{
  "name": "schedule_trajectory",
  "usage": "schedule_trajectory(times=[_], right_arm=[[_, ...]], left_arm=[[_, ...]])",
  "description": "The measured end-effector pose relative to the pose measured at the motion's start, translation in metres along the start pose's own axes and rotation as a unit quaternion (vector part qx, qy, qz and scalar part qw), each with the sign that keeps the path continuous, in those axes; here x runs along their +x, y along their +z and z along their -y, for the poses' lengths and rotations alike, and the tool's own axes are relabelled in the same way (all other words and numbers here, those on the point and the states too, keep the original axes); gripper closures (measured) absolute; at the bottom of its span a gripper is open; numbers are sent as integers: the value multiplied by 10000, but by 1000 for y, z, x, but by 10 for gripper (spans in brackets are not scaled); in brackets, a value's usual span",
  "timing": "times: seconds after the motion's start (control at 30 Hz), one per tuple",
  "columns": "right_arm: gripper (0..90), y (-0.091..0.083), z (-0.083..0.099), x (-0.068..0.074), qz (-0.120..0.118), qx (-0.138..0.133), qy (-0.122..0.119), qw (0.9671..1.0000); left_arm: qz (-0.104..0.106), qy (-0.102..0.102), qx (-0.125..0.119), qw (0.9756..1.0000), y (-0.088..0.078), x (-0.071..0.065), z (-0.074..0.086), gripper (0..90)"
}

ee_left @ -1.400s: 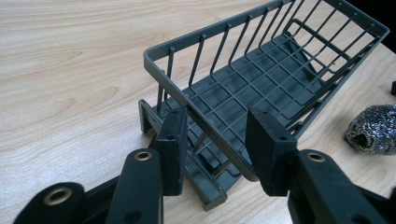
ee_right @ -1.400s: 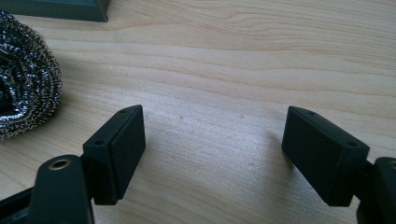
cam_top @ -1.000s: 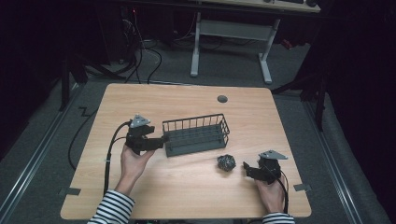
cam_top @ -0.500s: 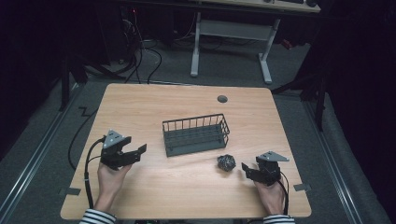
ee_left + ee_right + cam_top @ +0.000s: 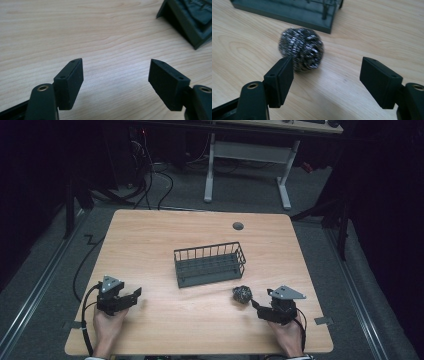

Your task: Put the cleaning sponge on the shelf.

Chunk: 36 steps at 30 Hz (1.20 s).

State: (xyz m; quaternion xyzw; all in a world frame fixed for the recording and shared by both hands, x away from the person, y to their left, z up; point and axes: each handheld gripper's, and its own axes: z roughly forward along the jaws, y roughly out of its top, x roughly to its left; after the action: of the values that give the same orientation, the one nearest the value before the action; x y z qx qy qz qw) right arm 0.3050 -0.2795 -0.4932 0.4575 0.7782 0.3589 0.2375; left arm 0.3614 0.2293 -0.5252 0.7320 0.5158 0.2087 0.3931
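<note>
now we see a shiny metal scrub ball (image 5: 300, 48) on the wooden table (image 5: 200, 330). it lies just beside the near right corner of the dark wire basket (image 5: 210, 265), a little apart from it.

our right gripper (image 5: 257, 306) sits on the near side of the basket, right next to the ball. in the right gripper view its jaws stand apart, and they have just been opening a bit more. the ball is out in front of them, closer to the left jaw, which covers its lower edge. the ball is not between the pads, and the right pad is well apart from it. we cannot tell if the left pad touches it. nothing is held.

our left gripper (image 5: 134, 295) is far from the ball, off past the near left corner of the basket. its jaws are apart too, with only bare wood between them. in the left gripper view a corner of the basket (image 5: 190, 22) shows at the top right.
</note>
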Motion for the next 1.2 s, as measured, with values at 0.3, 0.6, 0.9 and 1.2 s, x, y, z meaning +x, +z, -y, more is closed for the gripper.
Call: schedule_trajectory(times=[0.3,0.6,0.9,1.2], right_arm=[[240,13,-15,11,-195,13,-189,9996],[244,31,-22,17,-250,92,-217,9994],[281,44,-21,16,-436,279,-200,9985],[372,49,-20,17,-542,409,-285,9973]], left_arm=[[-138,48,85,9999,7,0,3,289],[-323,149,186,9992,10,1,6,290],[-452,236,401,9979,14,-2,5,262],[-420,202,435,9980,14,-1,5,245]])
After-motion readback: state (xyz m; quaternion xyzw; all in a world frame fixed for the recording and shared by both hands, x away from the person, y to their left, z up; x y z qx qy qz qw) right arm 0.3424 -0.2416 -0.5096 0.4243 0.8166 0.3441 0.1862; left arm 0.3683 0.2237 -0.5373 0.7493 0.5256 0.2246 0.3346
